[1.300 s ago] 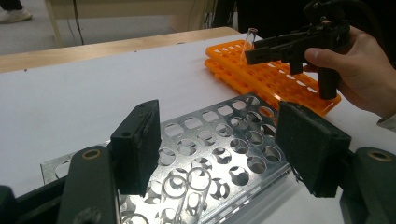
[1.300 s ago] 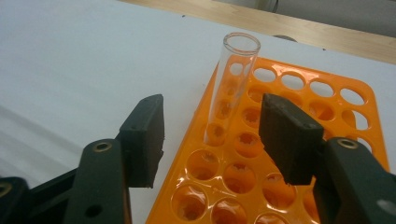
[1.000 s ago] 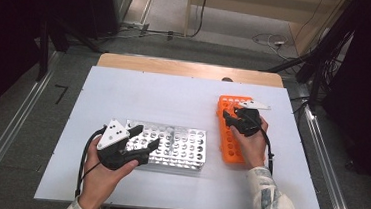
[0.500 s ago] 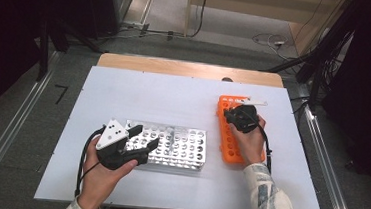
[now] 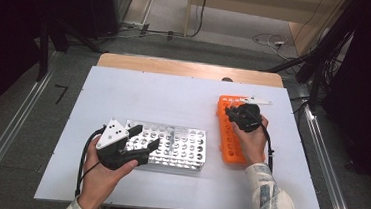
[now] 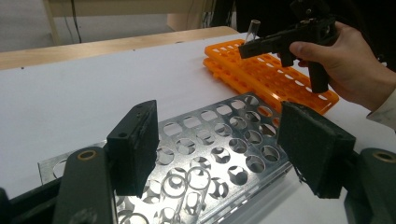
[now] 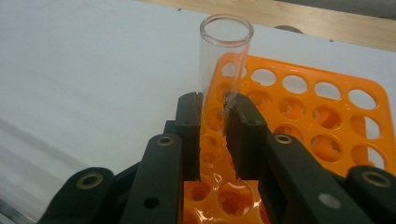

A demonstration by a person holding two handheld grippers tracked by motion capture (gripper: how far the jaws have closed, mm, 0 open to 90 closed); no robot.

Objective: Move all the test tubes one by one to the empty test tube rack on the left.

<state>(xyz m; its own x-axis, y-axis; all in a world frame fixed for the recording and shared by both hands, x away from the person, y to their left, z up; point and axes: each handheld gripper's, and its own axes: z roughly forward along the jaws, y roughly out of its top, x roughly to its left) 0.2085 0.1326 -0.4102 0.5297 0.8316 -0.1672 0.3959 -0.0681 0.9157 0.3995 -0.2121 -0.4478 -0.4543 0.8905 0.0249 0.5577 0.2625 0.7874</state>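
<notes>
Big white table [image 5: 184, 99] takes up most of the scene, with a strip of bare wood showing along its far edge. On it, toward the person's left, sits a shiny metal rack [image 5: 175, 146] full of round holes, lying flat near the front of the table. Over to the right there's an orange plastic rack [image 5: 227, 138], narrower, running front to back and well apart from the metal one. The left gripper [image 5: 143, 144] hangs right at the near-left corner of the metal rack, its jaws standing apart with nothing pinched between them (in the left gripper view you can see the perforated plate [image 6: 210, 154] straight through the gap, and the pads don't look like they're pressing on anything). The right gripper [image 5: 233, 113] is over the far end of the orange rack, held in the person's right hand [image 5: 251, 140], and its jaws have just been closing: they're now clamped on a clear glass test tube [image 7: 223, 70]. In the right gripper view the tube stands upright between the two black pads, open mouth at the top and poking well above the jaws, with the orange rack's holes [image 7: 322, 116] right behind and under it. Can't tell from here whether the tube's bottom end is seated in a hole or not.
</notes>
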